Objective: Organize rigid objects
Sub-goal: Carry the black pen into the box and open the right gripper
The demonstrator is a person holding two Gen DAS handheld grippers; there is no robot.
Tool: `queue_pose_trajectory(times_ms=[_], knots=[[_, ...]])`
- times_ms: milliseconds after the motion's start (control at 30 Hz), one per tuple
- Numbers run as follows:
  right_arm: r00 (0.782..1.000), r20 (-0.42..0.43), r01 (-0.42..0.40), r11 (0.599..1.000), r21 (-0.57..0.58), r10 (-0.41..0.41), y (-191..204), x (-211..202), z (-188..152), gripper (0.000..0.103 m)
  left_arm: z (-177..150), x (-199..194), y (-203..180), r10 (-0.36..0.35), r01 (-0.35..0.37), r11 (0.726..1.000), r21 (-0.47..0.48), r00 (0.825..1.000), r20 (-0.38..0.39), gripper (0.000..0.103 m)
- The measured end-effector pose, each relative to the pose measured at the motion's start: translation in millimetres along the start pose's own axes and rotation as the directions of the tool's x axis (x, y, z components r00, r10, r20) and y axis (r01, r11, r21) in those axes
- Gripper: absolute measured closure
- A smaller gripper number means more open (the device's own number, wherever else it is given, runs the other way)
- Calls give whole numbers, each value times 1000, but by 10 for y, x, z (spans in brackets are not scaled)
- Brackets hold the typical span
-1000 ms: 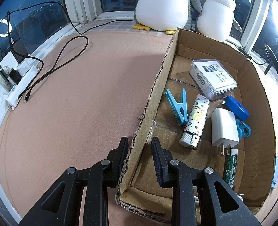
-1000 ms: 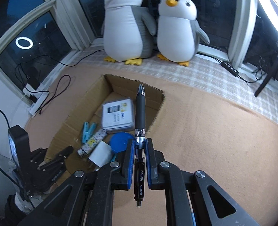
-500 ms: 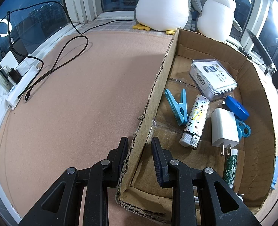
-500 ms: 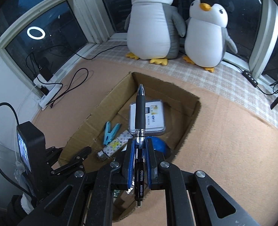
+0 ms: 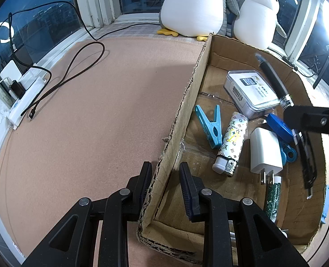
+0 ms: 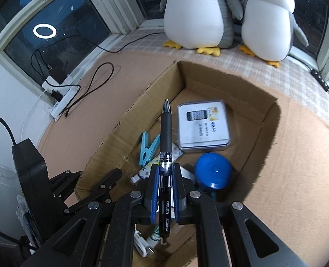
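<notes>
Pen (image 6: 166, 146) is clamped in right gripper (image 6: 165, 191) above box (image 5: 182, 115), wall pinched by left gripper (image 5: 164, 178); early release could bounce pen out.

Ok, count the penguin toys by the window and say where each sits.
2. The big penguin sits on the window ledge behind the cardboard box; the small penguin sits beside it, to its right in both views. None appears hidden.
</notes>
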State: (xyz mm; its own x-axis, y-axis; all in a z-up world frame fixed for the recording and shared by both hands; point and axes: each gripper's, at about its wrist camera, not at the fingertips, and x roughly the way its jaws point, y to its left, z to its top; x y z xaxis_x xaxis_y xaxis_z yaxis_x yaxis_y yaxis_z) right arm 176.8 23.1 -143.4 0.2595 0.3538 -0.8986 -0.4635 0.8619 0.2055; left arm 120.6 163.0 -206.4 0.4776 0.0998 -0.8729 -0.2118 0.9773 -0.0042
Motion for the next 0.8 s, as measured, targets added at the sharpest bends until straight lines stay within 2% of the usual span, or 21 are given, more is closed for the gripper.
queue_pose_trajectory(times_ms=[267,300,367,400,800], knots=[[1000,-8,2,1000,-26,-2,86,43,-25,90,1,0,0,0,0,1000,0,1000,0,75],[1000,-8,4,1000,-27,-4,88,42,-23,86,0,0,1,0,0,1000,0,1000,0,75],[1000,-2,0,1000,-25,0,83,36,-17,60,-1,0,0,0,0,1000,0,1000,0,75],[1000,5,-6,1000,-23,6,76,27,-18,57,2,0,3,0,0,1000,0,1000,0,75],[1000,26,4,1000,13,-4,-56,-73,-30,54,-1,1,2,0,0,1000,0,1000,1,75]])
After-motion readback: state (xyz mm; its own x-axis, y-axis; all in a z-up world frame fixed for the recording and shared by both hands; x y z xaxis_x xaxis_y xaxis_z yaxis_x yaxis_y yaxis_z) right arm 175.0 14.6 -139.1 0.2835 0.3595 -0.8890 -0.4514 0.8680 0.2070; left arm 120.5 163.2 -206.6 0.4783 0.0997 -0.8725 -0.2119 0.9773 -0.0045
